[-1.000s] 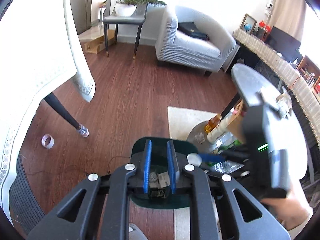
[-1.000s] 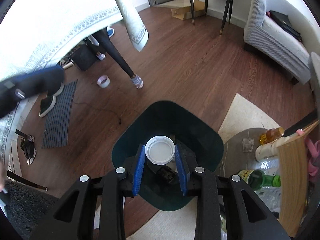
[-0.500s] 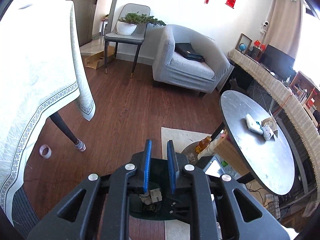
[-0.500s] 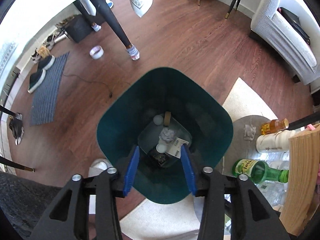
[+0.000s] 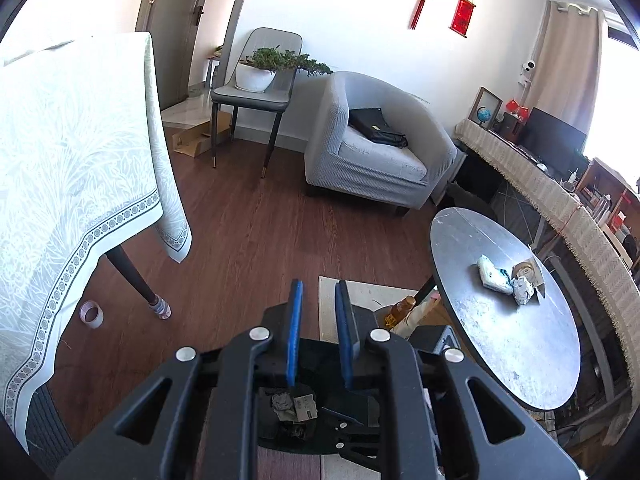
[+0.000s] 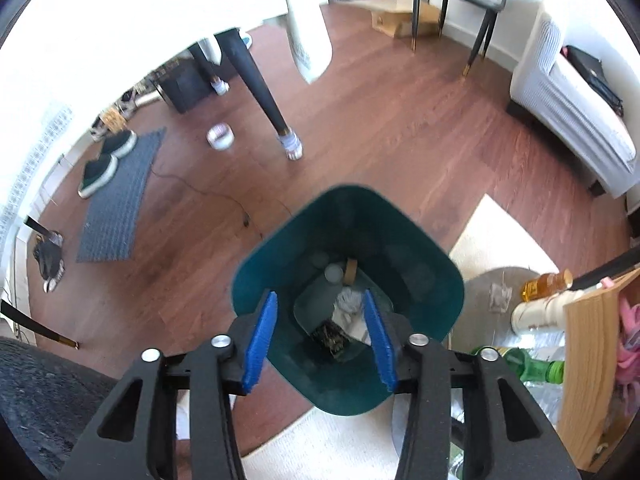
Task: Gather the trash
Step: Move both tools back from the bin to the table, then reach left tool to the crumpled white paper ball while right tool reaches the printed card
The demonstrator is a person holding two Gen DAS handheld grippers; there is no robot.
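A dark green trash bin [image 6: 424,264] stands on the wood floor, with crumpled paper, caps and other scraps at its bottom [image 6: 348,308]. My right gripper [image 6: 320,334] hangs above the bin, open and empty. My left gripper [image 5: 319,334] is also open and empty, raised above the bin, whose contents [image 5: 294,406] show under its fingers. On the round grey table [image 5: 516,356] at the right lie crumpled paper, a white-and-blue packet and a torn wrapper [image 5: 510,278].
A table with a white cloth [image 5: 68,184] stands at the left, a tape roll [image 5: 91,314] near its leg. A grey armchair [image 5: 376,156] and a chair with a plant are at the back. Bottles [image 6: 540,364] and a cream rug [image 6: 500,240] lie beside the bin.
My right gripper opened and let the white lid drop into the bin. My left gripper rose and tilted up, bringing the round table and its litter into view.
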